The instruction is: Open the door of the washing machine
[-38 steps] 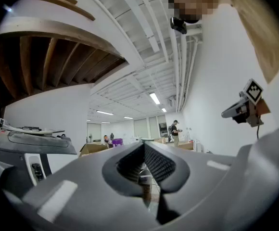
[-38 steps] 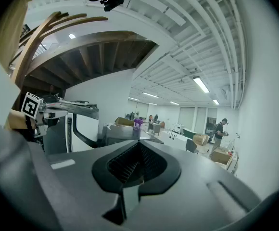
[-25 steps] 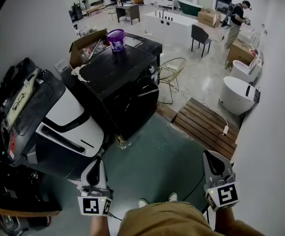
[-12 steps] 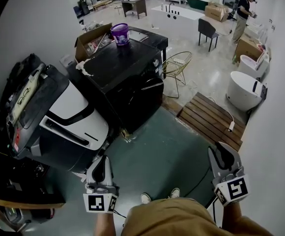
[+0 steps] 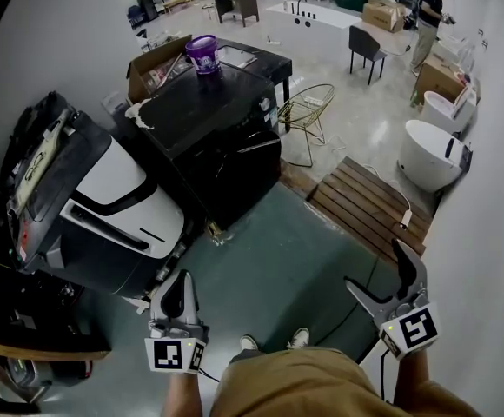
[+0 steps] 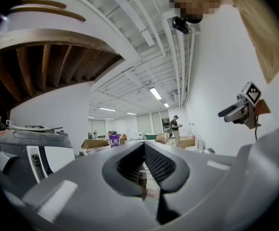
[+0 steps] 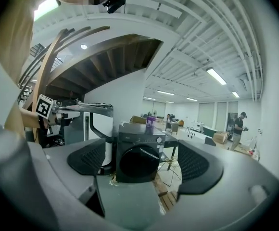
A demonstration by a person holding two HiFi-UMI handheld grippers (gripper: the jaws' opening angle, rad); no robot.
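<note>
Right gripper has just been opening its jaws. They're spread wide now, nothing between them. Left gripper is pressed together, empty too. Both hang over the green floor, well apart from the black washing machine. Its round door is closed, and a purple bucket sits on top.

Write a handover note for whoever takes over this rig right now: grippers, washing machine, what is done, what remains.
Left gripper: jaws together, empty.
Right gripper: jaws have just been opening, now wide, nothing between them.
Washing machine: black, ahead, neither gripper touching it; door looks shut.
Done: nothing on the door yet.
To do: approach, grip the door, pull it open.
</note>
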